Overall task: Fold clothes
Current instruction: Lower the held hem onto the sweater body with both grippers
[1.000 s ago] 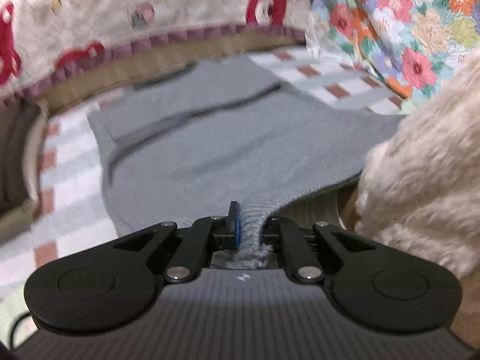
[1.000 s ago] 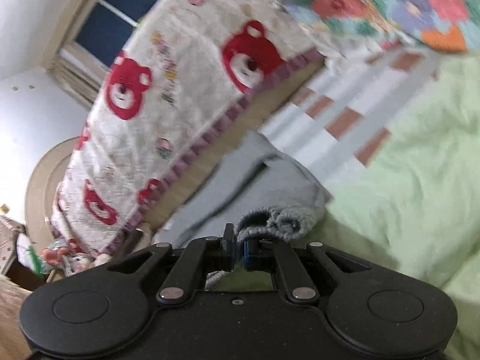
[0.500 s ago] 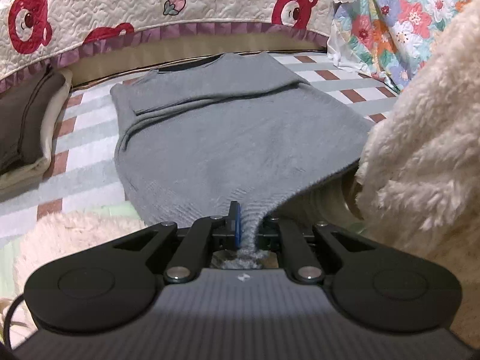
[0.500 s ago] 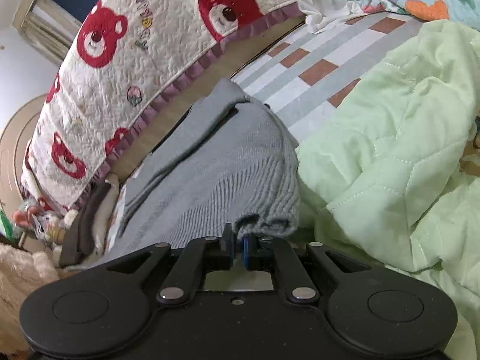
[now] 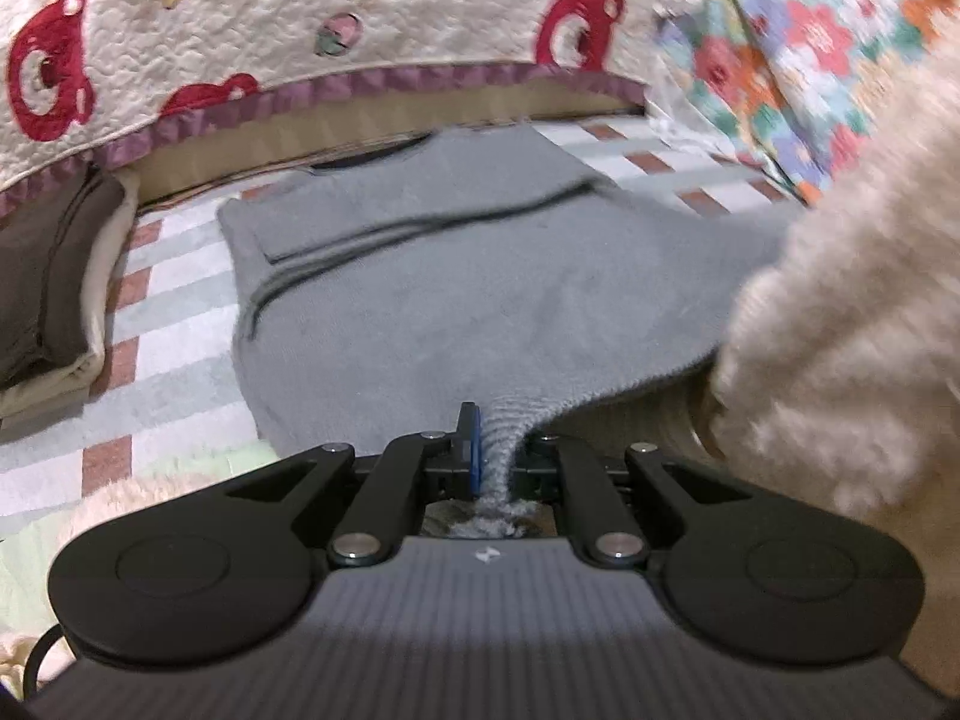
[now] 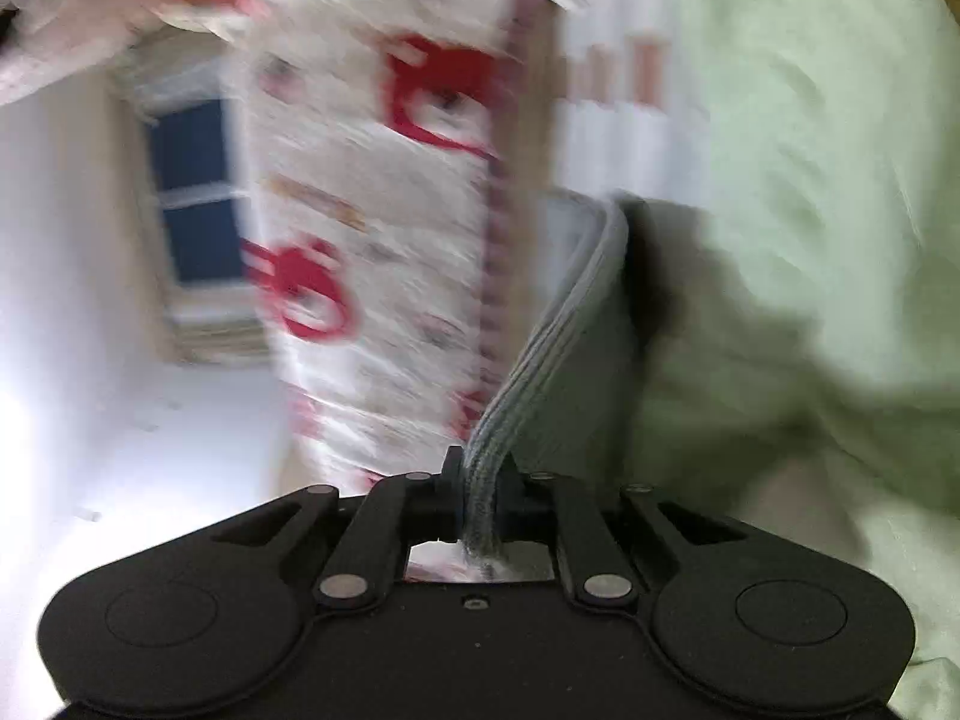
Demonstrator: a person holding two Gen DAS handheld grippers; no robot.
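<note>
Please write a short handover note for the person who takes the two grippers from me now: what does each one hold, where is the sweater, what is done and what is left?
Left gripper: shut on the ribbed hem of the grey sweater.
Right gripper: its jaws have just been closing; the fingers pinch the sweater's bunched ribbed edge. This view is blurred.
Sweater: spread on the checked bed cover, neck toward the bear quilt, a sleeve folded across the chest. A green blanket lies beside it.
Done: sleeve fold, both hem corners gripped.
Left: probably carry the hem up to the neck, release, smooth it.
</note>
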